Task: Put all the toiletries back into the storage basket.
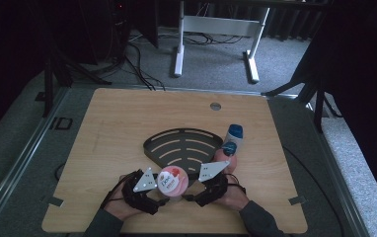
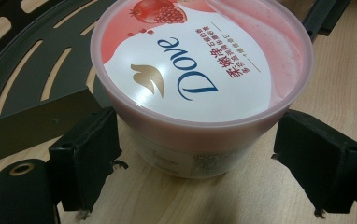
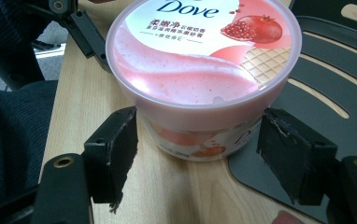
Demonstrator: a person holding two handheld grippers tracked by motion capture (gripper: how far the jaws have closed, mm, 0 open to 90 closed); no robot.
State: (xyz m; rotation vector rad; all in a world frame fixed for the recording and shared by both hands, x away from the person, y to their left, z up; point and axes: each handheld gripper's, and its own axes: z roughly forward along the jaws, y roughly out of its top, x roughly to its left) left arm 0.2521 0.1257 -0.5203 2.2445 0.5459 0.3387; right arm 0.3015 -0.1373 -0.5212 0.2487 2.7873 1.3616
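A pink Dove tub [image 1: 170,180] with a pomegranate picture on its lid stands upright on the wooden table, at the near tip of a black slotted rack [image 1: 152,143]. My left gripper [image 1: 162,191] comes at it from the left. In the left gripper view its jaws straddle the tub [image 2: 200,70], pads close beside the wall, and the gripper [image 2: 195,154] is open. My right gripper [image 1: 190,190] reaches from the right. It [image 3: 197,154] is open too, one pad on each side of the tub [image 3: 204,60].
The rack [image 2: 36,116] [image 3: 317,93] lies just behind the tub. A white bottle with a blue cap [image 1: 234,133] stands at the rack's right corner, and another blue-capped item [image 1: 230,147] sits next to it. A dark sleeve [image 3: 8,140] is at the table's near edge.
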